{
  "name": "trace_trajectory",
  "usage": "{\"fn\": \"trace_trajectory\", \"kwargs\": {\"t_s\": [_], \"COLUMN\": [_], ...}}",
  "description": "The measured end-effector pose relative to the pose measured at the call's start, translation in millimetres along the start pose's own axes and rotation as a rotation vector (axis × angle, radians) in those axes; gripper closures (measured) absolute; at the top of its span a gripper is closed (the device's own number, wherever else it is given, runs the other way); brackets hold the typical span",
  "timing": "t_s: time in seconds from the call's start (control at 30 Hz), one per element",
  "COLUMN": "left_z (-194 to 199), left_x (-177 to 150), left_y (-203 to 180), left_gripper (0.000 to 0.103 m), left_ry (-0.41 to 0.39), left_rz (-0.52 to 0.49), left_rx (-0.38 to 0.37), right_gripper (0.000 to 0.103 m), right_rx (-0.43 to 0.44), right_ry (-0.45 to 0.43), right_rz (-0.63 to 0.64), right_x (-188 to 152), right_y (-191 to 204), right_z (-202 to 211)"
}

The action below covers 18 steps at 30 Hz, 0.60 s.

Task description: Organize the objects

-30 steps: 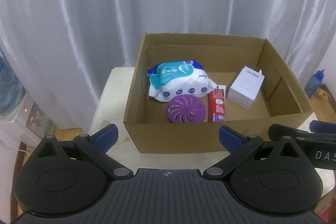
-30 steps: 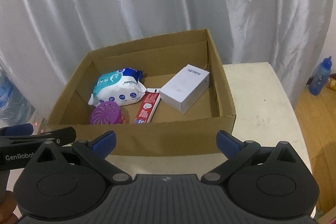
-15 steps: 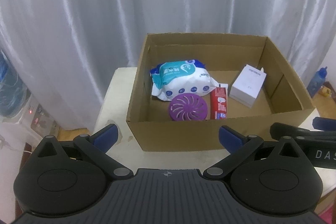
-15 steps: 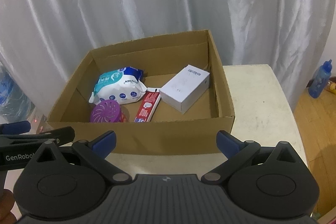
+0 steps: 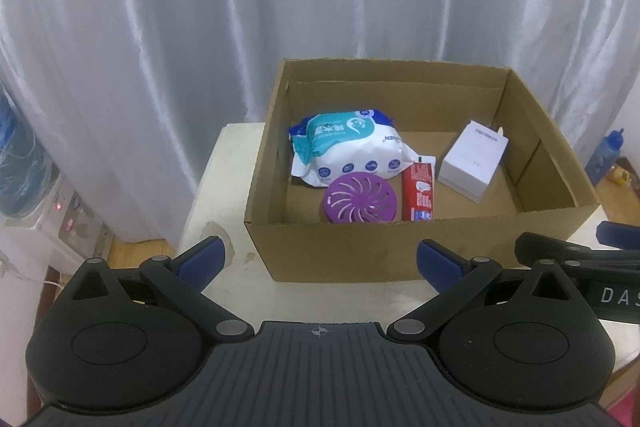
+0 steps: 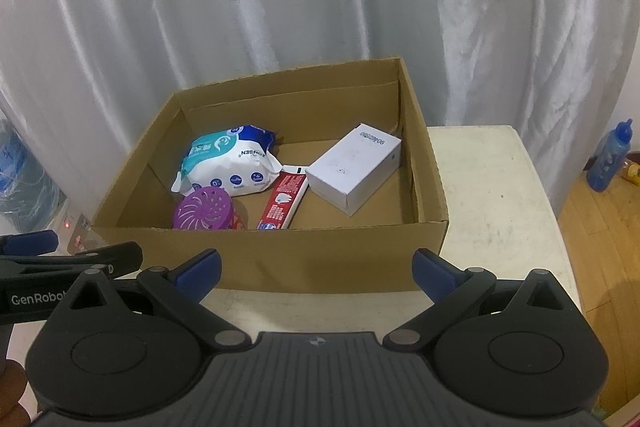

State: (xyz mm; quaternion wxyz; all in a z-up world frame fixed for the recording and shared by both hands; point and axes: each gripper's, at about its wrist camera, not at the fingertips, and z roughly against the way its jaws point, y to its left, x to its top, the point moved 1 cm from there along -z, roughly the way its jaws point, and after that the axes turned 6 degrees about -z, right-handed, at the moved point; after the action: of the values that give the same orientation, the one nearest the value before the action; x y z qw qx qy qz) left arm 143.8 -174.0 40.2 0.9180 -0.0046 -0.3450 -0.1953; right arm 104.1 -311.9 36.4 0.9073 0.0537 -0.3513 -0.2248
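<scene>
both black two-finger grippers, left [image 5: 318, 259] and right [image 6: 316, 269], are wide and empty before the brown cardboard box [image 6: 280, 259]; next probably reach in for one item.

One cardboard box [image 5: 416, 247]. Inside, four items: one wipes pack [image 5: 348, 151], one purple round vented container [image 5: 362, 203], one red tube [image 5: 417, 191], one white carton [image 5: 474, 161]. One blue bottle [image 6: 610, 157] on floor. Two grippers.

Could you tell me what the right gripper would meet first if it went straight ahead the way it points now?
Probably the near wall of the cardboard box, which stands squarely ahead of the open right gripper; depth is uncertain.
</scene>
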Motion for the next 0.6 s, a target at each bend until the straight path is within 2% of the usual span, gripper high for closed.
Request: {"fn": "trace_trajectory", "kwargs": {"t_s": [0.6], "left_z": [1.5], "left_x": [-1.2], "left_y": [1.0], "left_gripper": [0.001], "left_ry": [0.003], "left_rz": [-0.004], "left_rx": [0.004], "right_gripper": [0.000], "right_rx": [0.003], "right_ry": [0.012], "right_rz": [0.000], "right_x": [-1.4], "right_y": [1.6], "right_z": [1.2]}}
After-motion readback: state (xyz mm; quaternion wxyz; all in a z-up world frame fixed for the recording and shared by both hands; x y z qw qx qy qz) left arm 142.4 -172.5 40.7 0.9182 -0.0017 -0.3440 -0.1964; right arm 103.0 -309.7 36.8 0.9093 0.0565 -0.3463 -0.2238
